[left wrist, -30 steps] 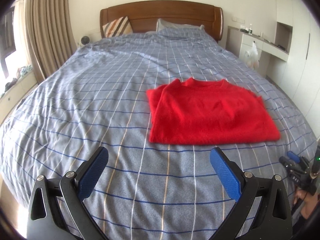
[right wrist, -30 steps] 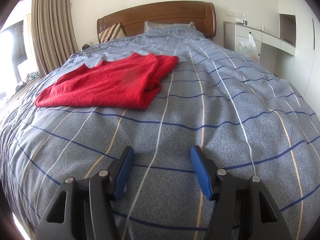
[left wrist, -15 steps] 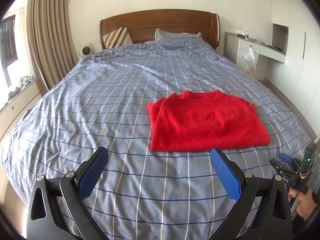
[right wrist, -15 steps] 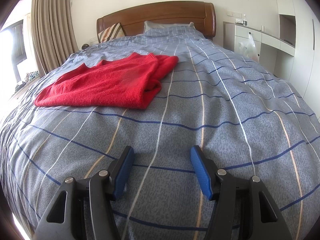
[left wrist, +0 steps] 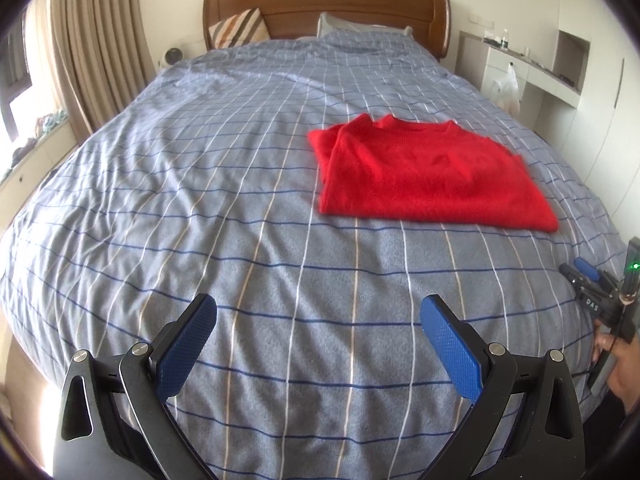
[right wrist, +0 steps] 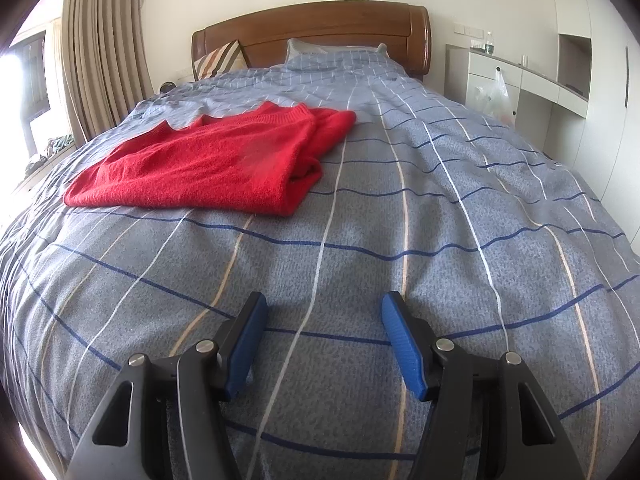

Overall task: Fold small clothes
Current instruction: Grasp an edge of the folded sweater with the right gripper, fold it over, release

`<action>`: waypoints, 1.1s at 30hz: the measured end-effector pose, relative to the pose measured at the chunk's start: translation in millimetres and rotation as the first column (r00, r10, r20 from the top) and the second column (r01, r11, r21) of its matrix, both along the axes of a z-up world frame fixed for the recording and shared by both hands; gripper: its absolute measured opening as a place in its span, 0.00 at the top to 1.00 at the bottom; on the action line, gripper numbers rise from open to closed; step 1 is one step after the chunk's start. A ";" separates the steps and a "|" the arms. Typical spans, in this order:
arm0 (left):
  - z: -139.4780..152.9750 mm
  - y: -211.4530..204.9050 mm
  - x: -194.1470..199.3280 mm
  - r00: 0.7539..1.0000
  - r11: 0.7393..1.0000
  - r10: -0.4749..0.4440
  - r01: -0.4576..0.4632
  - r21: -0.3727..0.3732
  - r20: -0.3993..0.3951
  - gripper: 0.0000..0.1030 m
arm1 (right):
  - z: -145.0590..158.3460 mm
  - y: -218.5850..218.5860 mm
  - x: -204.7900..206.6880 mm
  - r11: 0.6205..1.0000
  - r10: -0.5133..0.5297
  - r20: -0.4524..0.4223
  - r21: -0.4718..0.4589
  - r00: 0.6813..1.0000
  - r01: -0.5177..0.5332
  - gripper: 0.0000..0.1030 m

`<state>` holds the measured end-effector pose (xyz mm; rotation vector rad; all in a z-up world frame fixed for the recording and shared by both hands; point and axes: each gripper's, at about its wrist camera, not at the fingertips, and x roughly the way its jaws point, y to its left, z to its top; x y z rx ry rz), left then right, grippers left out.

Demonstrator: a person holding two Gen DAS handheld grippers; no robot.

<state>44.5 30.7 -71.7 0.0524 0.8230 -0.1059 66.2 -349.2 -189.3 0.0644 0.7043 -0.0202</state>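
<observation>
A red knitted sweater (left wrist: 428, 176) lies folded flat on the blue checked bedspread (left wrist: 200, 184), its sleeves tucked in. In the right wrist view the same sweater (right wrist: 212, 164) sits to the upper left. My left gripper (left wrist: 318, 312) hovers open over bare bedspread, short of the sweater's near left corner, with nothing between its blue pads. My right gripper (right wrist: 324, 308) is also open and empty, low over the bedspread (right wrist: 440, 216), to the right of the sweater. The right gripper (left wrist: 586, 276) shows at the far right edge of the left wrist view, held by a hand.
A wooden headboard (left wrist: 320, 4) with a striped cushion (left wrist: 238, 30) and a pillow stands at the far end. Curtains (left wrist: 92, 40) hang on the left. White cabinets and a plastic bag (left wrist: 506, 88) line the right wall.
The left wrist view pulled back and then came forward and down again, so the sweater shrank and then grew. The right gripper has kept still.
</observation>
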 end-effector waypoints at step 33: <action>-0.7 58.2 -9.2 0.997 0.992 0.074 -0.075 -0.106 -0.011 0.01 | 78.3 16.8 198.8 0.933 0.030 -0.337 0.348 0.941 0.095 0.90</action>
